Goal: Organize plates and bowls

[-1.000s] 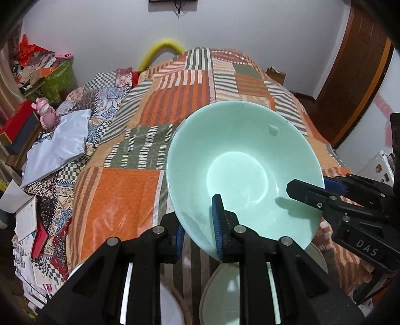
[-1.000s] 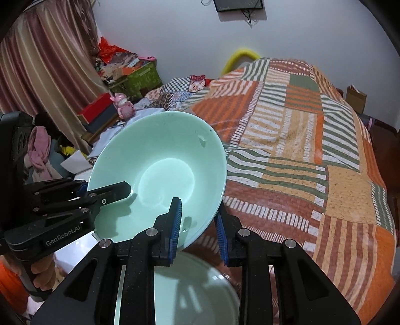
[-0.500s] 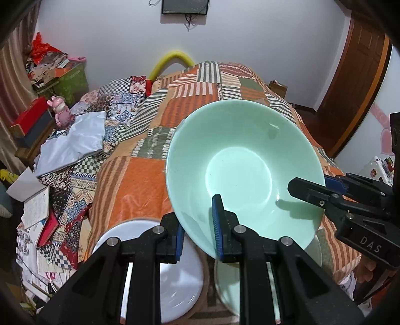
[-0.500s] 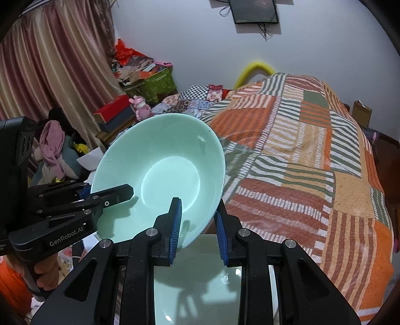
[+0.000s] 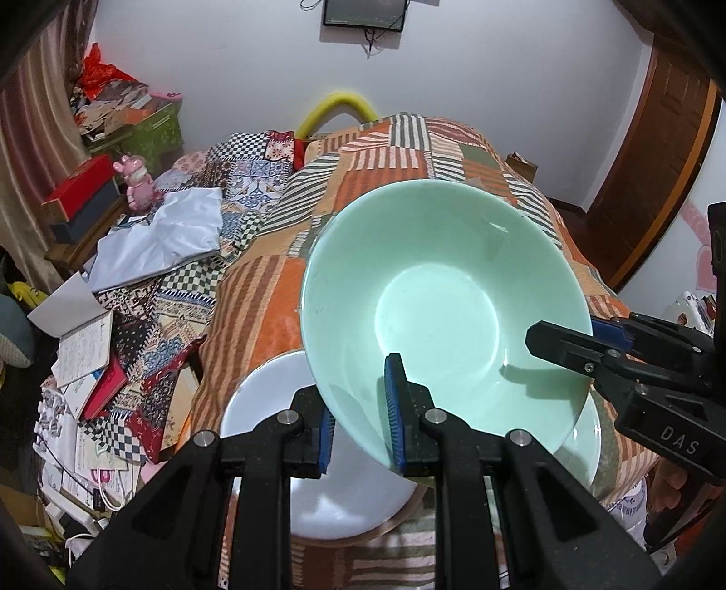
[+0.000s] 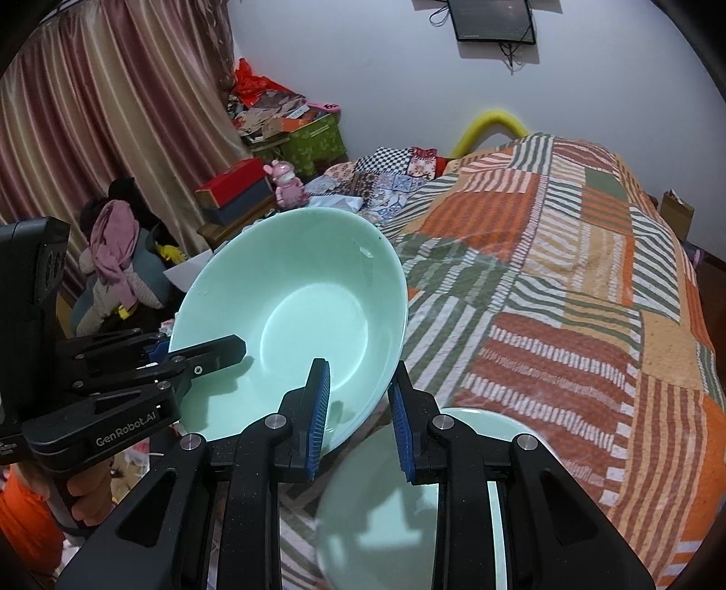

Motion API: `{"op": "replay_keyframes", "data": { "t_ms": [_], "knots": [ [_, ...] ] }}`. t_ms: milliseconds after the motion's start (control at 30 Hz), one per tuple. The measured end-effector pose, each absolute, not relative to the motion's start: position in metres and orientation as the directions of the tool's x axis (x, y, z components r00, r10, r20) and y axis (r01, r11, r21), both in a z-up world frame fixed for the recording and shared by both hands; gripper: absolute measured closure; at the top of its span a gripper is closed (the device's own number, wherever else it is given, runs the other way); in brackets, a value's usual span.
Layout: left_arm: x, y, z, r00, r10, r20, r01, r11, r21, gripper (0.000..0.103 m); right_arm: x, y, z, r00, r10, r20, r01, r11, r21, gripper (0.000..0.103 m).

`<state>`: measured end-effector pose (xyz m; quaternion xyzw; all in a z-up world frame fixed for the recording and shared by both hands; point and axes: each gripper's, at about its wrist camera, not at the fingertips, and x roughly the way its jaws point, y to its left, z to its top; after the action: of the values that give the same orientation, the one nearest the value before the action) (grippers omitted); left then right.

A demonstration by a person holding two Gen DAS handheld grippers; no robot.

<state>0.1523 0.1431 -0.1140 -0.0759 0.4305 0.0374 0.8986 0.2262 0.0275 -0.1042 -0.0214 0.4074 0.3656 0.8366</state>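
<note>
Both wrist views, one moment. A mint-green bowl (image 5: 444, 317) is carried clear of the bed (image 6: 567, 281), tilted so that its hollow faces the cameras, and is held by two tools at once. The left tool (image 5: 360, 424) is clamped on the near rim of the bowl: one blue pad (image 5: 394, 408) lies inside the bowl against the wall, the other under the outer wall. The right tool (image 6: 358, 408) is clamped on the rim in the same way, one blue pad (image 6: 318, 408) inside and one outside; in the left wrist view it enters from the right edge, its upper finger lying on the inner wall of the bowl.

Below the bowl, at the near end of the bed, two dishes lie side by side on the striped patchwork bedspread (image 5: 254, 308): a white plate (image 5: 263, 408) under the left tool, and a pale green plate (image 6: 385, 522) under the right tool. Whether the two plates touch cannot be told, since the bowl and the tools hide the space between them.

Background: a pink figurine (image 5: 136, 181), a grey-white cloth (image 5: 168, 236) and open notebooks (image 5: 86, 349) beside the bed; striped curtains (image 6: 113, 113); a dark screen (image 6: 492, 20) on the wall; a wooden door (image 5: 658, 159).
</note>
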Motion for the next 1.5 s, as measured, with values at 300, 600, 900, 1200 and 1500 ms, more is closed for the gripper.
{"op": "replay_keyframes", "data": {
  "t_ms": [300, 600, 900, 1200, 1500],
  "knots": [
    [0.131, 0.166, -0.132, 0.598, 0.012, -0.801, -0.169, 0.979, -0.112, 0.083, 0.213, 0.053, -0.119, 0.352, 0.600, -0.718, -0.642, 0.713, 0.281, 0.079],
    [0.122, 0.185, -0.163, 0.551, 0.004, -0.834, -0.208, 0.969, -0.132, 0.083, 0.206, 0.072, -0.144, 0.293, 0.579, -0.761, -0.654, 0.702, 0.282, 0.079],
    [0.120, 0.196, -0.184, 0.516, -0.006, -0.856, -0.230, 0.962, -0.145, 0.083, 0.204, 0.084, -0.164, 0.239, 0.558, -0.795, -0.657, 0.696, 0.291, 0.079],
    [0.123, 0.197, -0.191, 0.509, 0.006, -0.861, -0.226, 0.966, -0.127, 0.083, 0.200, 0.082, -0.166, 0.236, 0.537, -0.810, -0.667, 0.695, 0.267, 0.079],
    [0.126, 0.192, -0.190, 0.494, 0.034, -0.869, -0.222, 0.971, -0.088, 0.083, 0.200, 0.076, -0.166, 0.244, 0.547, -0.800, -0.670, 0.692, 0.269, 0.079]
  ]
}}
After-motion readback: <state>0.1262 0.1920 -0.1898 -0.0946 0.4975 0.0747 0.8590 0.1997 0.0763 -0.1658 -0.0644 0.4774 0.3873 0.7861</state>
